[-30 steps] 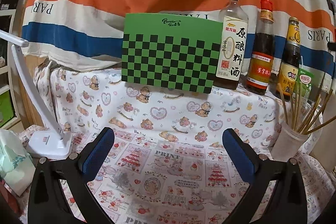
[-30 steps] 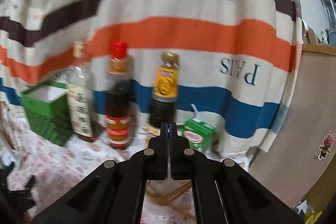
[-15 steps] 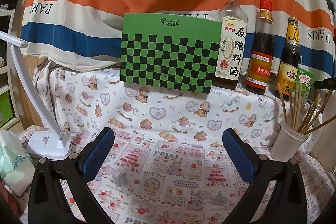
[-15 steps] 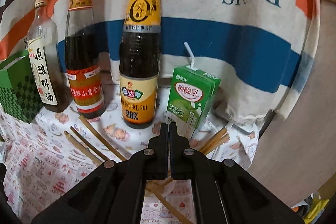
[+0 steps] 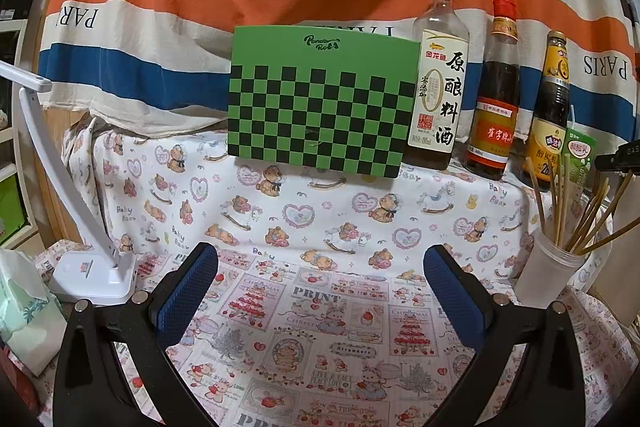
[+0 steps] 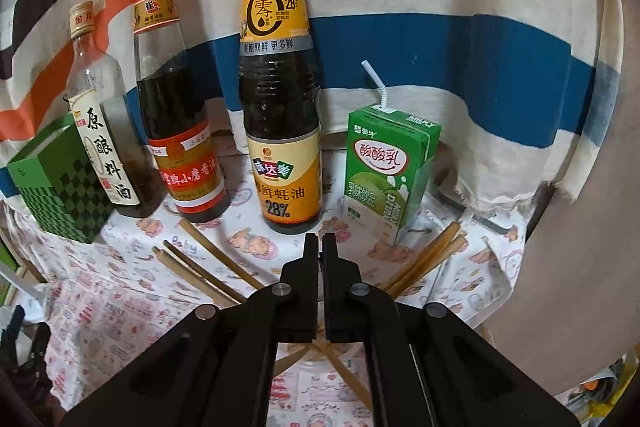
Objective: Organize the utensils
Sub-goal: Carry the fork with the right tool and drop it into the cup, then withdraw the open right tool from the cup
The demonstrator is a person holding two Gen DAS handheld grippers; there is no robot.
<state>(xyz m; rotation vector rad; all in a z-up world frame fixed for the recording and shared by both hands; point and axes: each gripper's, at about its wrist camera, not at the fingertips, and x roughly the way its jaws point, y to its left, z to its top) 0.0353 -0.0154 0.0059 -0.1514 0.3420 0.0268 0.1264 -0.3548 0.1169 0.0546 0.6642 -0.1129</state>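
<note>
A: What has just changed?

B: The right tongs (image 6: 319, 241) have dipped toward the chopsticks (image 6: 200, 267). A second ago their view held mostly the striped cloth (image 6: 440, 39) with the bottles low. Now the oyster sauce bottle (image 6: 280, 87) stands at 12 o'clock and sticks fan out below. Their jaws are pressed together, and I cannot make out anything between them.

A: And for the tidying?

B: My guess is a chopstick pick comes next, but the jaws would have to part first.

A: The other side?

B: The left tongs (image 5: 320, 291) have not budged; they gape wide over the printed table (image 5: 320, 227), holding nothing.

A: Containers?

B: In the left view a white cup (image 5: 548, 271) at 3 o'clock holds the chopsticks, splayed outward. The milk carton (image 6: 390, 171) at 1 o'clock of the right tongs has a straw (image 6: 376, 83) in it. The sesame oil bottle (image 6: 176, 99) looks mostly full, the cooking wine bottle (image 6: 104, 115) nearly drained. Whether the green checkered box (image 5: 320, 103) holds anything, I cannot tell
</note>
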